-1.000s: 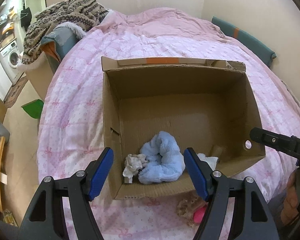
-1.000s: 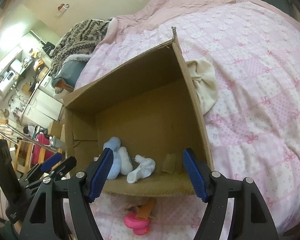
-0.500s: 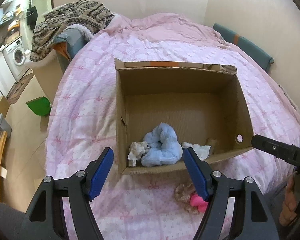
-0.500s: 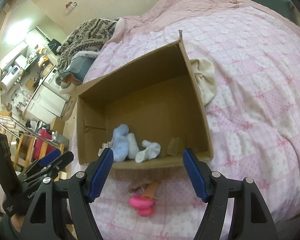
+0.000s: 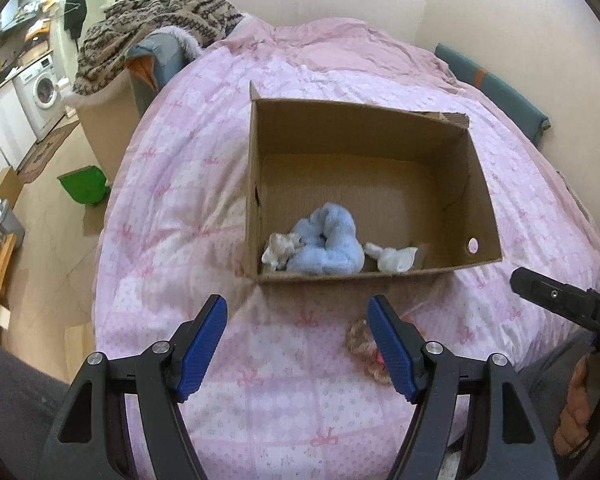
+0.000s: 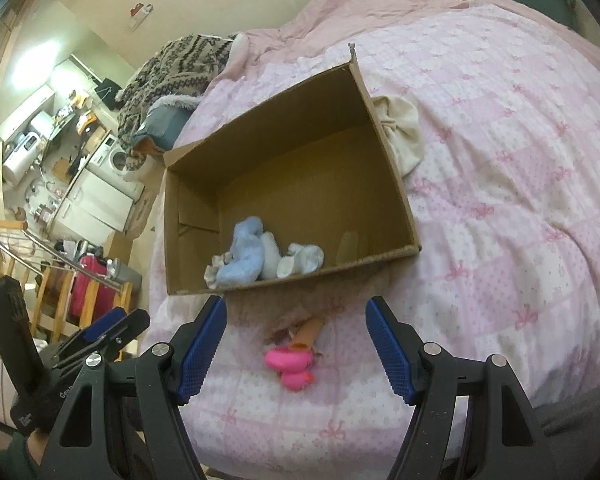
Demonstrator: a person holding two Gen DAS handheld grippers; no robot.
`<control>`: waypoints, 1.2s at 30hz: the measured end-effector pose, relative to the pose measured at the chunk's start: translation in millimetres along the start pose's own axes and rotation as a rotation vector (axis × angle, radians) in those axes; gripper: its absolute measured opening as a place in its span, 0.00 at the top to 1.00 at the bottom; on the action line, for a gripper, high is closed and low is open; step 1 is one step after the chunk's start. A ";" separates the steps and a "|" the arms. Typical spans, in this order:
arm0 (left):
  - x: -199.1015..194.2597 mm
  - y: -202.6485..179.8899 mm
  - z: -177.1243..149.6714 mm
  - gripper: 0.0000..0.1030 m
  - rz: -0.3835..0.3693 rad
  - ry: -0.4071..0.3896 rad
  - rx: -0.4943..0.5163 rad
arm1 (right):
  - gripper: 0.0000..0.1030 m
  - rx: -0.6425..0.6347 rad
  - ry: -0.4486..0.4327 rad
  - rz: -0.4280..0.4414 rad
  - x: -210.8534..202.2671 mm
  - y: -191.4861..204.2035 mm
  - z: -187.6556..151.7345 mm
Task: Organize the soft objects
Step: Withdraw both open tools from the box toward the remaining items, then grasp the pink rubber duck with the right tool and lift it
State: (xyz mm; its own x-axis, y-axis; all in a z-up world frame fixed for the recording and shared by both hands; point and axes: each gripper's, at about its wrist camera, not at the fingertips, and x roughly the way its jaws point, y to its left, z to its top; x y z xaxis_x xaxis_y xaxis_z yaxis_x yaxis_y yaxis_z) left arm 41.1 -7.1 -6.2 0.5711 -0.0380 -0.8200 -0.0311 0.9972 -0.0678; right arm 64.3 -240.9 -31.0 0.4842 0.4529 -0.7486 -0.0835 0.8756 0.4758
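Holding nothing: left claw (image 5: 296, 344), right claw (image 6: 296, 344), both wide | cardboard box (image 6: 392, 184): 3 soft items | 1 pink toy (image 6: 292, 364) outside

Open cardboard box (image 5: 476, 184) on a bed holds blue plush (image 5: 328, 246) and white socks (image 5: 392, 258); a pink toy (image 6: 292, 366) (on its side) lies just outside, near.

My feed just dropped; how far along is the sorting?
Done: fluffy light-blue plush and white socks lie in the brown cardboard box. In hand: nothing; left gripper and right gripper are open. Left: pink-and-tan doll and cream cloth outside.
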 end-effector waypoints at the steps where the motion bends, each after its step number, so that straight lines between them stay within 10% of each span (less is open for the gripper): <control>1: 0.3 0.4 -2.5 0.32 0.005 0.001 0.001 | 0.26 -0.004 -0.011 -0.014 -2.1 -0.3 -2.5; 8: 12.5 15.5 -11.8 0.32 0.041 0.031 -0.026 | 0.26 0.043 0.040 -0.067 8.0 -18.9 -7.2; 18: 25.7 20.3 -9.0 0.32 0.043 0.061 -0.066 | 0.26 -0.004 0.347 -0.016 86.7 1.7 -29.5; 36: 38.0 16.7 -8.8 0.32 0.043 0.091 -0.055 | 0.52 -0.036 0.450 0.034 125.4 21.8 -44.0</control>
State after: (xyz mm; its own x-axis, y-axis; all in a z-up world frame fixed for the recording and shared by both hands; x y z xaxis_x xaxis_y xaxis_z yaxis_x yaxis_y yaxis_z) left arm 55.1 7.6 -43.5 0.4913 -0.0035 -0.8710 -0.1006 0.9931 -0.0606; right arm 84.8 -157.7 -134.8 0.0542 0.5022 -0.8630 -0.1263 0.8608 0.4930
